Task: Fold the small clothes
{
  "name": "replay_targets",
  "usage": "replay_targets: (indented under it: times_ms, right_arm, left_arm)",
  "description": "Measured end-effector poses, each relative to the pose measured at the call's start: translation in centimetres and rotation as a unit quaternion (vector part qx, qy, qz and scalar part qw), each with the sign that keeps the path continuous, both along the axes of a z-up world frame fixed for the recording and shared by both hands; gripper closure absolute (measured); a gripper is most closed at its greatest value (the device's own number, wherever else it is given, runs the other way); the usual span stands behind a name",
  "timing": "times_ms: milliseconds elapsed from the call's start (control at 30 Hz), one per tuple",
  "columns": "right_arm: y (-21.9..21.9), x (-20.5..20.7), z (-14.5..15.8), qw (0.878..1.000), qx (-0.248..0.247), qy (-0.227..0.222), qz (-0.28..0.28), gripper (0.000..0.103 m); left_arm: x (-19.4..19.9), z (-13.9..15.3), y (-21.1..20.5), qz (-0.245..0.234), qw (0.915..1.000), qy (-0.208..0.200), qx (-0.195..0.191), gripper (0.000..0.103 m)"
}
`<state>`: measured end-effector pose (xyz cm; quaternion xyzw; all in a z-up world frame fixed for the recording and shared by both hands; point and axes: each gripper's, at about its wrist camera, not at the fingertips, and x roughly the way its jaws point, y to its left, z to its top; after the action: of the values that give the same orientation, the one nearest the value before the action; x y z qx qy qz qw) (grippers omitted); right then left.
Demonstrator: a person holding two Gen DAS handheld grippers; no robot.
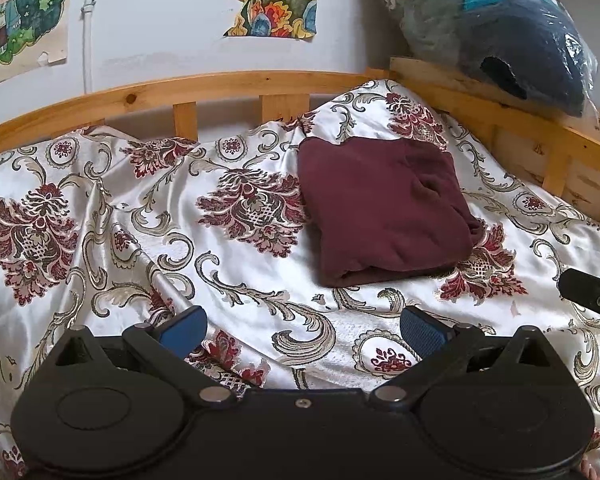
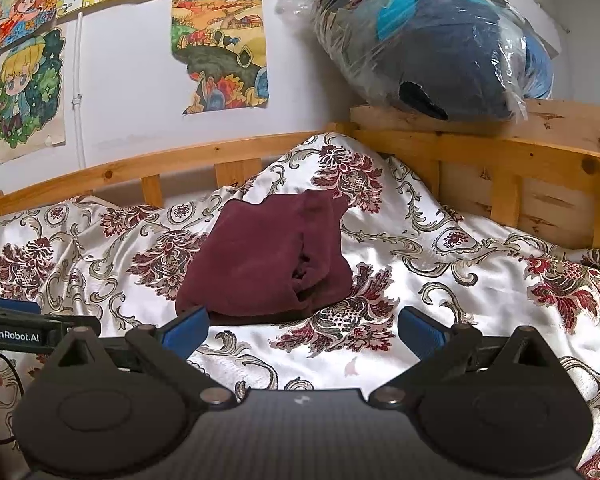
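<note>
**Folded garment on the bed, both tools free**

Left to right: the left hand-held gripper [image 1: 302, 330] hovers low over the patterned bedspread [image 1: 112, 208], its blue pads spread wide with nothing between them. The maroon garment [image 1: 384, 208] lies to its right and farther off, already a compact folded bundle resting on the bedspread near the wooden bed rail [image 1: 220, 84]. The right hand-held gripper [image 2: 303, 330] is likewise released and empty, with the bundle just beyond its left finger. Folding appears essentially finished; any next move would call for squaring the loose near edge or setting the bundle aside. Drawings [image 2: 220, 52] hang on the far wall, and a plastic-wrapped bundle [image 2: 432, 48] sits on the rail at far right. Nothing blocks the approach, though the rumpled bedspread gives an uneven base.
</note>
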<state>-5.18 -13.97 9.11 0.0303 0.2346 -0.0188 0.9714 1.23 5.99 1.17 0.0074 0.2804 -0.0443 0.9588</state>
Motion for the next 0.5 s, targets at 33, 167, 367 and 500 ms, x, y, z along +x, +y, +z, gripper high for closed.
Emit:
replay_targets:
  times_ms: [33, 167, 367, 500]
  right_arm:
    - [0.01, -0.01, 0.01, 1.0, 0.0, 0.0, -0.001, 0.0]
    - [0.04, -0.02, -0.02, 1.0, 0.001, 0.002, -0.001, 0.0]
    - [0.15, 0.05, -0.07, 1.0, 0.001, 0.006, 0.002, 0.0]
    - [0.08, 0.07, -0.15, 1.0, 0.003, 0.008, 0.001, 0.0]
  left_arm:
    - [0.04, -0.02, -0.01, 0.0, 1.0, 0.0, 0.0, 0.001]
    - [0.03, -0.06, -0.11, -0.001, 1.0, 0.003, -0.001, 0.001]
    - [0.11, -0.15, -0.17, 0.0, 1.0, 0.009, -0.002, 0.001]
    - [0.11, -0.2, -0.18, 0.0, 1.0, 0.008, 0.0, 0.001]
